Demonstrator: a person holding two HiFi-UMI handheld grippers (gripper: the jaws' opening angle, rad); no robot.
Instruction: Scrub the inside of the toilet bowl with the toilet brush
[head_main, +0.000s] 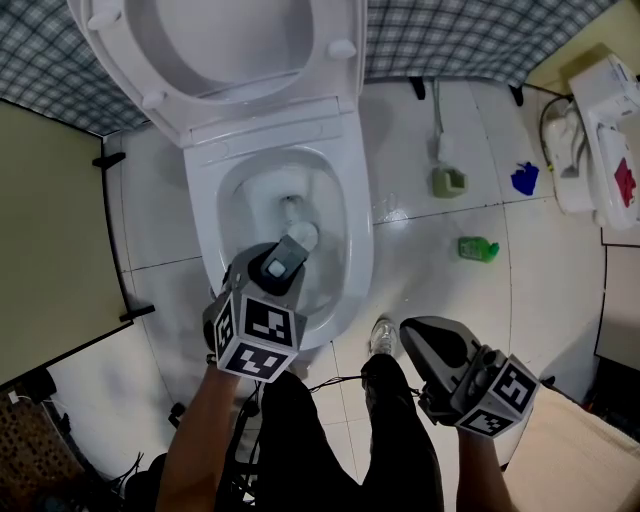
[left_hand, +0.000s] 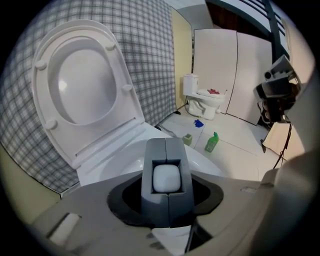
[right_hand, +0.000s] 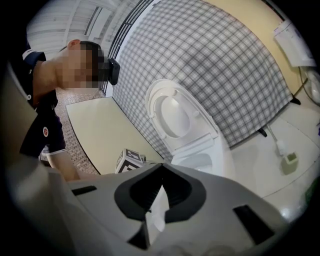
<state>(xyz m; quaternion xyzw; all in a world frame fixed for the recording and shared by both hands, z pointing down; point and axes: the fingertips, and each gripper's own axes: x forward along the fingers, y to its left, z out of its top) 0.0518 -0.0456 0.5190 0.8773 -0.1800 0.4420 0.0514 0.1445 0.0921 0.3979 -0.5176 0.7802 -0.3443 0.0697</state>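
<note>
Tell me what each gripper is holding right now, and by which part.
The left gripper is clamped on the toilet brush, gripping its white handle between the jaws. The right gripper holds nothing, and its jaws are together.

no readable text, brand, number or sign is found in any view. only black-and-white square code patterns are carried by the left marker cube (head_main: 256, 336) and the right marker cube (head_main: 498, 398), lower centre and lower right of the head view; no letters or digits are contained in them. the label on the green bottle (head_main: 478, 248), right of centre on the floor, is too small to be read. nothing is printed legibly on the white unit (head_main: 612, 95) at the upper right edge.
</note>
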